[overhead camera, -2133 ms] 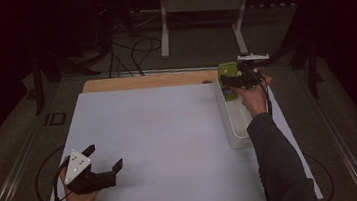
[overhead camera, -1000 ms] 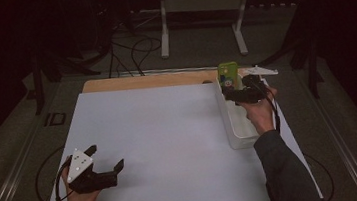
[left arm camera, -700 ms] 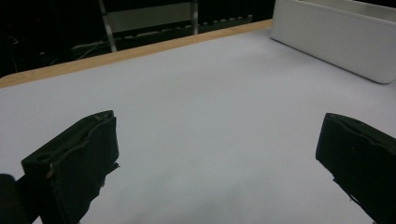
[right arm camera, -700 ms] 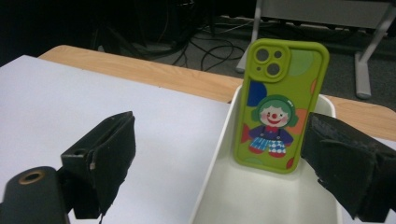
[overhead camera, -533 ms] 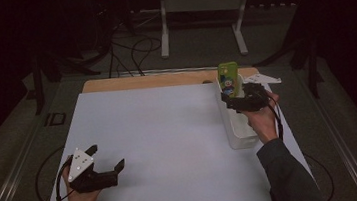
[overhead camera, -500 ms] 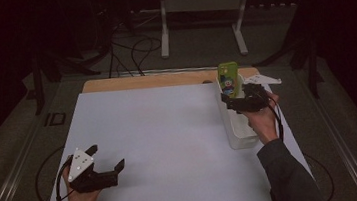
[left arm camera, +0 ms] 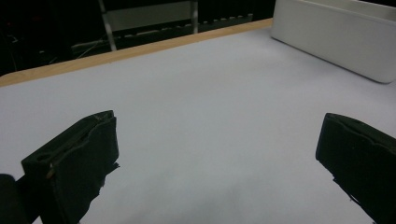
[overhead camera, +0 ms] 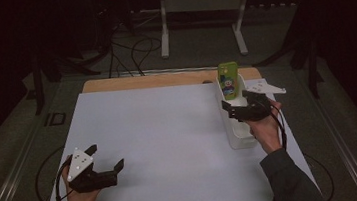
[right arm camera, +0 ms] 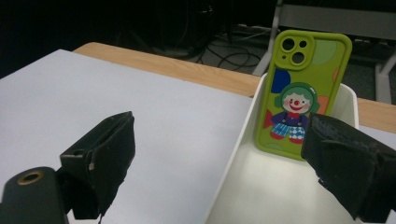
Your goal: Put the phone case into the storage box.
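Observation:
A green phone case [overhead camera: 228, 79] [right arm camera: 299, 93] printed with a clown leans upright against the far end of a long white bin [overhead camera: 240, 135] [right arm camera: 238, 186] on the table's right side. My right gripper [overhead camera: 239, 110] [right arm camera: 224, 163] hovers open over the bin's middle, a short way back from the case, with nothing between its jaws. My left gripper [overhead camera: 106, 159] [left arm camera: 219, 163] rests open on the white table sheet [overhead camera: 160, 132] near the front left corner, holding nothing. The white bin [left arm camera: 336, 37] lies far off at the upper right in the left gripper view.
A wooden strip [overhead camera: 149, 81] edges the table's far side. Beyond it on the dark floor are cables [overhead camera: 131, 50] and a white stand [overhead camera: 197, 8]. A cable [overhead camera: 44, 185] loops off the table's left front corner from my left gripper.
My right gripper has drawn back toward the person from the bin's far end, leaving the green case standing alone in the bin. The left gripper has stayed put.

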The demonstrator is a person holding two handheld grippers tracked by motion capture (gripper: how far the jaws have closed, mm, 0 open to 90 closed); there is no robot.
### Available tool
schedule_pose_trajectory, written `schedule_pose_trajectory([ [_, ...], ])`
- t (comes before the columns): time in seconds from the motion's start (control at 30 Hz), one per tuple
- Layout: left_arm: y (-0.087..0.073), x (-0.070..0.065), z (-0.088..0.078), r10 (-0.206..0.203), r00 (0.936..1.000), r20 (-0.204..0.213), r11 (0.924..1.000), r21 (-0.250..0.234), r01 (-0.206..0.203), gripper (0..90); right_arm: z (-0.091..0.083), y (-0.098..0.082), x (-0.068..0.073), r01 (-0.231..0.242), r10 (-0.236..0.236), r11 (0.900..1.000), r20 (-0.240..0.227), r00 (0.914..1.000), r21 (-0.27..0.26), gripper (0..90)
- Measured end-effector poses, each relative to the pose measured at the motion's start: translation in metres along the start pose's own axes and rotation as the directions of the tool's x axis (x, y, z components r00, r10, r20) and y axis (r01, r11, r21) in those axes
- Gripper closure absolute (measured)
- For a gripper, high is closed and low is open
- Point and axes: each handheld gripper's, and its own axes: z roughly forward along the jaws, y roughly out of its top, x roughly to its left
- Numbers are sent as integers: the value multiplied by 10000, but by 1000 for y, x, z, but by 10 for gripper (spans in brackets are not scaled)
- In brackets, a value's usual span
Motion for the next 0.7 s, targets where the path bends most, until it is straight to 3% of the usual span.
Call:
schedule_pose_trajectory([
  [0.2, 0, 0, 0, 12, 10000, 8, 10000, 28, -12, 0, -9, -12, 7, 269, -270, 9996, -28, 9996, -110, 97],
  [0.4, 0, 1, 0, 59, 10000, -6, 10000, 60, -59, 0, -17, -18, 11, 225, -234, 9993, -274, 9994, -314, 97],
  [0.7, -1, 1, 0, 176, 9998, 90, 9998, 43, -176, 0, -31, -32, 23, 594, -654, 9946, -698, 9954, -849, 97],
])
